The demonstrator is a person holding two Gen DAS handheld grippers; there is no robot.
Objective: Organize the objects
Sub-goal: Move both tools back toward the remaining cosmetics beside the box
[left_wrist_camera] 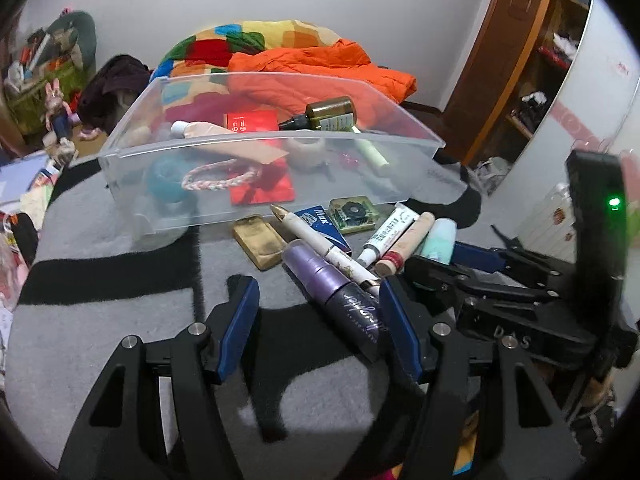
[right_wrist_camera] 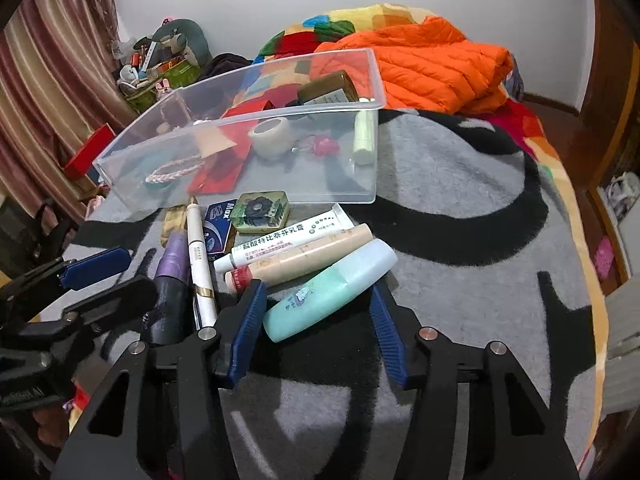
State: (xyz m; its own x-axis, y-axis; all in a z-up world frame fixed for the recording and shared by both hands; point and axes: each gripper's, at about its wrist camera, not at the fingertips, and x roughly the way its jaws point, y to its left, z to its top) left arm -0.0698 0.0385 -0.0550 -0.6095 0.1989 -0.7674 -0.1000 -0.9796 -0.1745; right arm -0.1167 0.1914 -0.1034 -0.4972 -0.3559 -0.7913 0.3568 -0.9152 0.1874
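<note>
A bed covered by a grey and black blanket (right_wrist_camera: 460, 208) fills both views. At its far end, well beyond both grippers, lie an orange puffer jacket (right_wrist_camera: 432, 68) and a multicoloured patchwork quilt (left_wrist_camera: 248, 40).

Ahead of both grippers sits a clear plastic bin (left_wrist_camera: 256, 152), its near wall facing them. Inside it are a red card (left_wrist_camera: 262, 188), an amber glass bottle (left_wrist_camera: 330, 114) lying on its side, a roll of tape (right_wrist_camera: 270, 136), a braided bracelet (left_wrist_camera: 222, 178) and a pale green stick (right_wrist_camera: 364, 136).

Between the bin and the grippers, a cluster of small items lies on the blanket. The left gripper (left_wrist_camera: 316, 320) is spread wide, its blue pads on either side of a purple spray bottle (left_wrist_camera: 340, 296), whose dark cap lies against the right pad; I cannot tell whether the left pad touches it. A white pen with gold trim (left_wrist_camera: 328, 248) rests across the bottle's far end.

The right gripper (right_wrist_camera: 316, 320) is also spread wide, straddling the near end of a mint green tube (right_wrist_camera: 328, 292) without closing on it. Just beyond that tube lie a beige tube (right_wrist_camera: 304, 258) and a white ointment tube (right_wrist_camera: 288, 240). Farther toward the bin are a blue Max box (right_wrist_camera: 218, 224), a green square tin (right_wrist_camera: 262, 212) and a gold tin (left_wrist_camera: 260, 246).
</note>
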